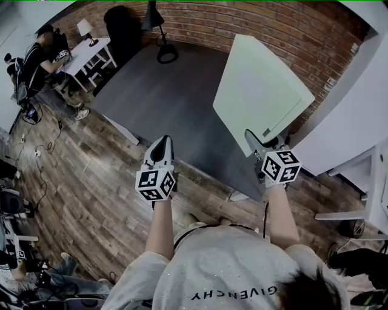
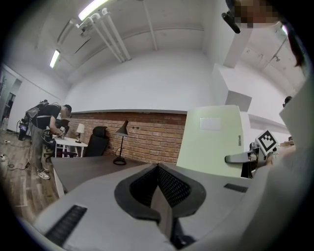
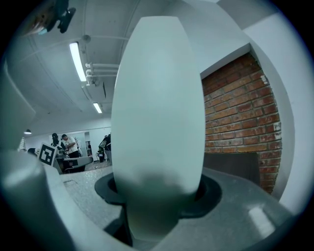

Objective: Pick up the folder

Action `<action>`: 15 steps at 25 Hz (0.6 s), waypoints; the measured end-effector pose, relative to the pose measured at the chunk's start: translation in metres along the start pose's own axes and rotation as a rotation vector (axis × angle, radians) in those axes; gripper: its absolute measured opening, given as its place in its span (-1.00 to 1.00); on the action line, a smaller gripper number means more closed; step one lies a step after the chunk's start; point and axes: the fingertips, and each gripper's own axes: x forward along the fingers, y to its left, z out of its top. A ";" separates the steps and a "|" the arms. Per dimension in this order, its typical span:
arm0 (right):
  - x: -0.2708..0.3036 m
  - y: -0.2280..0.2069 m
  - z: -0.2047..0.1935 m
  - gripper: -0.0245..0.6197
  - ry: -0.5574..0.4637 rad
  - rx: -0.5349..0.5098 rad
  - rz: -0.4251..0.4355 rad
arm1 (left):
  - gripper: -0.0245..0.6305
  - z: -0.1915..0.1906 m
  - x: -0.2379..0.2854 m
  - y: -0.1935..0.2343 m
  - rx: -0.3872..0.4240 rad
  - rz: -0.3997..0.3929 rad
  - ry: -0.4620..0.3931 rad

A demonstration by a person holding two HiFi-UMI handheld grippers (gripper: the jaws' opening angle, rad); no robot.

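- The pale green folder (image 1: pixel 260 85) is in the upper right of the head view. It stands upright over the right part of the dark grey table (image 1: pixel 157 103), in front of the brick wall (image 1: pixel 242 18).
- The right gripper (image 1: pixel 265 138) has the folder by its lower edge. In the right gripper view the folder (image 3: pixel 157 108) fills the middle of the frame, and the jaws are closed on it from both sides at the bottom centre.
- The left gripper (image 1: pixel 160 145) is at the centre left of the head view, over the near edge of the table and well apart from the folder. In the left gripper view its jaws are pressed together and nothing is between them.
- In the left gripper view the folder (image 2: pixel 211 142) rises at the right of centre, with the right gripper (image 2: pixel 240 158) at its lower right side.
- I judge that the grasp is done and the step in hand is the lift. The folder seems to be off the table, but its bottom edge is hidden, so I cannot be sure.
- The next move calls for a firm, steady grip of the right hand. A tall thin folder held at one edge can swing or slip. The left gripper would have to open before it can support the other side.
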 end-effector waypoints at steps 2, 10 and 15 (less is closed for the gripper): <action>0.000 0.002 -0.003 -0.13 0.005 -0.006 -0.004 | -0.93 -0.002 -0.001 0.000 -0.001 -0.003 0.006; -0.005 0.001 -0.006 -0.13 0.007 -0.015 -0.011 | -0.93 -0.009 -0.004 -0.004 -0.003 -0.010 0.022; -0.011 -0.003 -0.010 -0.13 0.014 -0.014 -0.014 | -0.93 -0.014 -0.004 -0.012 -0.004 -0.014 0.031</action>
